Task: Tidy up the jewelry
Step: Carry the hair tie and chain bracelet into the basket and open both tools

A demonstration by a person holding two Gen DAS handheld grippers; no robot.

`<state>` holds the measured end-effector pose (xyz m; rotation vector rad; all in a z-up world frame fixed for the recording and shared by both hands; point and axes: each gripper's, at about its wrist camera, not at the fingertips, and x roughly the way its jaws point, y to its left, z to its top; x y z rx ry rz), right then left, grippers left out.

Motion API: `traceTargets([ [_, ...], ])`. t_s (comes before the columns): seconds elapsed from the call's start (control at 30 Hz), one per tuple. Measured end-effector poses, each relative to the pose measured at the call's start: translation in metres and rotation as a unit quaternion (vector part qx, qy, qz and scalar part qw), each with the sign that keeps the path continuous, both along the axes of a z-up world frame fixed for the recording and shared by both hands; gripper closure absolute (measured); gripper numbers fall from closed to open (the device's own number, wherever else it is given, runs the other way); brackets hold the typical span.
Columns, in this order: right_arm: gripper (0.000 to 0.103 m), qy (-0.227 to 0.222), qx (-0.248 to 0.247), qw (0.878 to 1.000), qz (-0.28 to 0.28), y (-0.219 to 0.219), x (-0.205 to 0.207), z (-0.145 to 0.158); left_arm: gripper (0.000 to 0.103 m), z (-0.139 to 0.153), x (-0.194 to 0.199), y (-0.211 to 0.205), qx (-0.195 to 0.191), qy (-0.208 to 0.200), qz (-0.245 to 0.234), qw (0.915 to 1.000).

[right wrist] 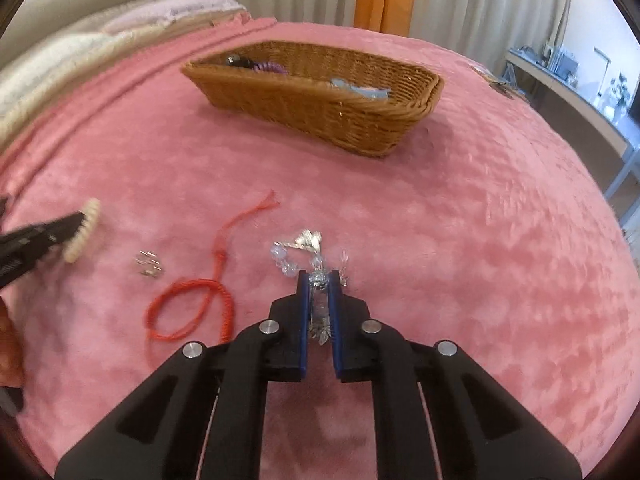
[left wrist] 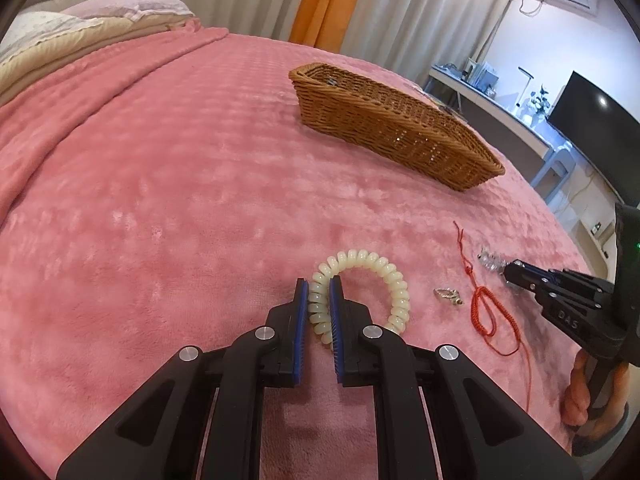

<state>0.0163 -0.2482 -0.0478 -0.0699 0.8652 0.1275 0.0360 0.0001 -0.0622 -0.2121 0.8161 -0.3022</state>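
Note:
My left gripper (left wrist: 319, 285) is shut on a cream bead bracelet (left wrist: 384, 276) that lies on the pink blanket (left wrist: 180, 200); its blue pads clamp the bracelet's left side. To its right my right gripper (right wrist: 320, 278) is shut on a clear crystal and silver bracelet (right wrist: 298, 250), which also rests on the blanket. Between the two lie a small silver earring pair (left wrist: 448, 295) and a red cord bracelet (left wrist: 484, 312). The same red cord (right wrist: 192, 304) and silver earrings (right wrist: 149, 266) show left of my right gripper. A wicker basket (right wrist: 320, 108) stands farther back, holding a purple coil and a blue item.
Folded cream and pink bedding (left wrist: 80, 28) lies at the far left of the bed. A desk with a dark screen (left wrist: 592, 128) stands beyond the bed's right edge. A person's hand (left wrist: 580, 396) grips the right tool's handle.

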Motion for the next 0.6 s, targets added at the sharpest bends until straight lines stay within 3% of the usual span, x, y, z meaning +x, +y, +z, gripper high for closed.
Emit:
traceTargets([
  [0.3,0.095,-0.034,0.065,0.997,0.003,-0.011,-0.014,0.042,0.094,0.027,-0.014,0.004,-0.036,-0.023,-0.014,0.9990],
  [0.6,0.095,-0.107,0.068,0.992,0.010,-0.015,-0.006,0.118,0.094,0.103,-0.004,-0.019,-0.011,-0.096,-0.041,0.9945],
])
